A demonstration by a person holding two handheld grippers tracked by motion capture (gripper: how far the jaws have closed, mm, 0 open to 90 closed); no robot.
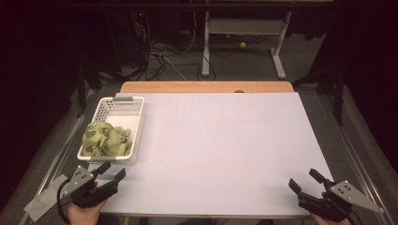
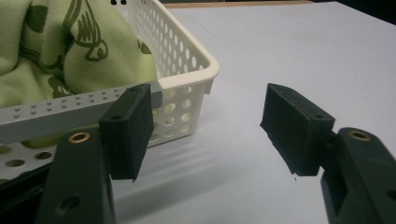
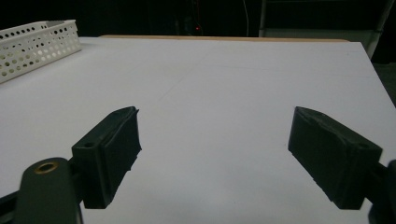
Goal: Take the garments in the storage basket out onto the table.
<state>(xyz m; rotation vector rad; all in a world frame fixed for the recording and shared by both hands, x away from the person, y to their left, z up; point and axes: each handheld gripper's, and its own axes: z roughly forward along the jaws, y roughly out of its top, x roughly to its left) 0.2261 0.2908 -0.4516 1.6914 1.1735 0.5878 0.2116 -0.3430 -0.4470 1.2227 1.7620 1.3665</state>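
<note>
Still nothing picked up: green patterned cloth [image 1: 106, 139] lying in white basket [image 1: 120, 104] at left, left gripper [image 1: 110, 173] wide open nearby, right gripper [image 1: 305, 181] open, empty, lower right.

Only the basket [image 1: 117, 123] at far left apparently blocks the table [image 1: 220, 150].

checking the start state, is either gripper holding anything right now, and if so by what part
Nothing is held. The left gripper is open beside the white basket with the green cloth in it; the right gripper is open over the bare table.
</note>
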